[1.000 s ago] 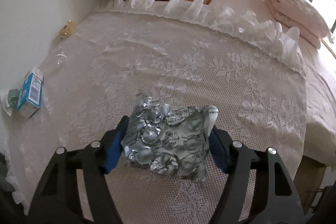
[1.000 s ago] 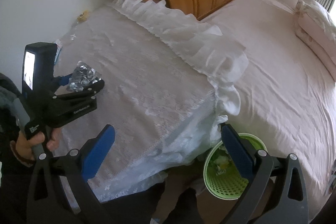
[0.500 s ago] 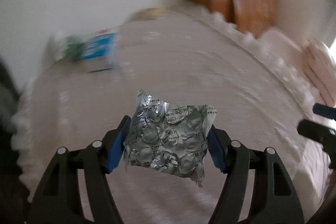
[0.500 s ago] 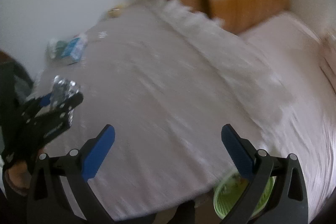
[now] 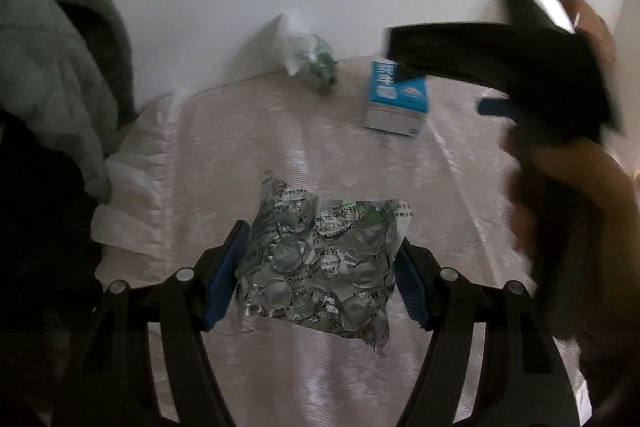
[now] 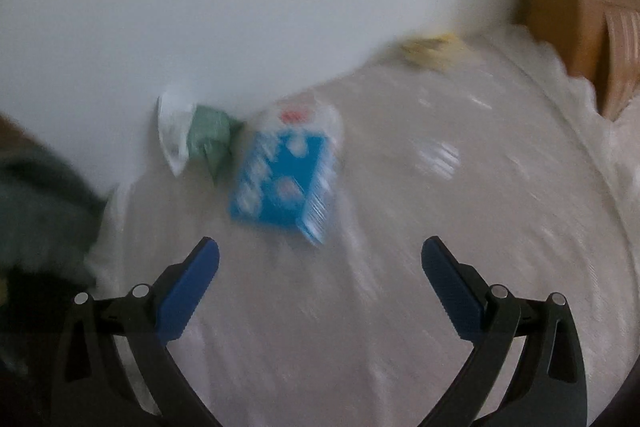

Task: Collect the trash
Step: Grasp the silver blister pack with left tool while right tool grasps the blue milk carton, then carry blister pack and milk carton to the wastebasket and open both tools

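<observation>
My left gripper (image 5: 320, 271) is shut on a crumpled silver pill blister pack (image 5: 320, 267) and holds it above the lace bedspread (image 5: 320, 155). A blue and white carton (image 5: 396, 103) lies on the bed near the wall; it also shows in the right wrist view (image 6: 284, 179). My right gripper (image 6: 320, 279) is open and empty, just short of the carton. In the left wrist view the right gripper (image 5: 500, 67) is a dark blurred shape over the carton. A green and white wrapper (image 6: 196, 135) lies left of the carton against the wall.
A white wall (image 6: 240, 7) runs behind the trash. A yellow wrapper (image 6: 428, 49) lies further along the wall. The wooden headboard (image 6: 580, 19) stands at the far right. The person's grey sleeve (image 5: 48, 67) is at the left.
Both grippers have swung left toward the wall. The right gripper has closed in on the blue carton. The green bin has left the right wrist view. The left gripper still holds the blister pack.
</observation>
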{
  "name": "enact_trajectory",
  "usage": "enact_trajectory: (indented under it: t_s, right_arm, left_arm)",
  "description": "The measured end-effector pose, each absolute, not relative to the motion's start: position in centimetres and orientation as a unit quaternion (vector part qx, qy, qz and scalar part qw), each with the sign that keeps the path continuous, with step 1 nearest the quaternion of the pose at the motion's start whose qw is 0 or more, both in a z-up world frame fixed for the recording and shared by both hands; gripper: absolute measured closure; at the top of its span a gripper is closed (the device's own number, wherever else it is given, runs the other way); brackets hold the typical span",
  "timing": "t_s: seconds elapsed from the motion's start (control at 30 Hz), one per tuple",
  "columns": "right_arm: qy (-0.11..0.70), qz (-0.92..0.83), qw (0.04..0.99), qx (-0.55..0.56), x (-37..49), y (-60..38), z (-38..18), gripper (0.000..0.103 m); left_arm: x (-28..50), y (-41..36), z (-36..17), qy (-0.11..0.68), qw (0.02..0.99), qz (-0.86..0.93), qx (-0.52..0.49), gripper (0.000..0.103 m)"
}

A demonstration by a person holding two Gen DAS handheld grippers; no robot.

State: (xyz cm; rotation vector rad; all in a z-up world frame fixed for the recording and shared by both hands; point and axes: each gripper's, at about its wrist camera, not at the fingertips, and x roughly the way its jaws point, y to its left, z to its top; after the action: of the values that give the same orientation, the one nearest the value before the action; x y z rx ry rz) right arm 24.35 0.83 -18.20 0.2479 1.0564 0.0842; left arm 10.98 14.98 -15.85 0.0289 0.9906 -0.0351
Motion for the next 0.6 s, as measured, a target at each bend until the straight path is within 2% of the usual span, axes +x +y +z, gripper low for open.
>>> enact_trajectory:
  t_s: [0.27, 0.3, 0.33, 0.37, 0.6]
  right_arm:
    - [0.527, -0.011, 0.848, 0.056, 28.5, 4.5, -21.8, 0.003]
    - [0.525, -0.005, 0.849, 0.051, 28.5, 4.6, -21.8, 0.007]
    - [0.528, 0.002, 0.848, 0.047, 28.5, 4.7, -21.8, 0.021]
    - [0.529, 0.005, 0.847, 0.046, 28.5, 4.6, -21.8, 0.030]
    - [0.514, 0.046, 0.852, 0.085, 24.2, 0.4, -19.4, 0.034]
  left_arm:
    - [11.5, 16.9, -16.8, 0.482, 0.876, -0.009, 0.003, 0.037]
    - [11.5, 16.9, -16.8, 0.482, 0.876, -0.010, 0.002, 0.037]
    - [11.5, 16.9, -16.9, 0.483, 0.876, -0.010, 0.001, 0.037]
    - [11.6, 16.9, -16.9, 0.483, 0.875, -0.011, 0.000, 0.037]
    - [10.9, 16.1, -16.4, 0.480, 0.877, -0.024, 0.007, 0.037]
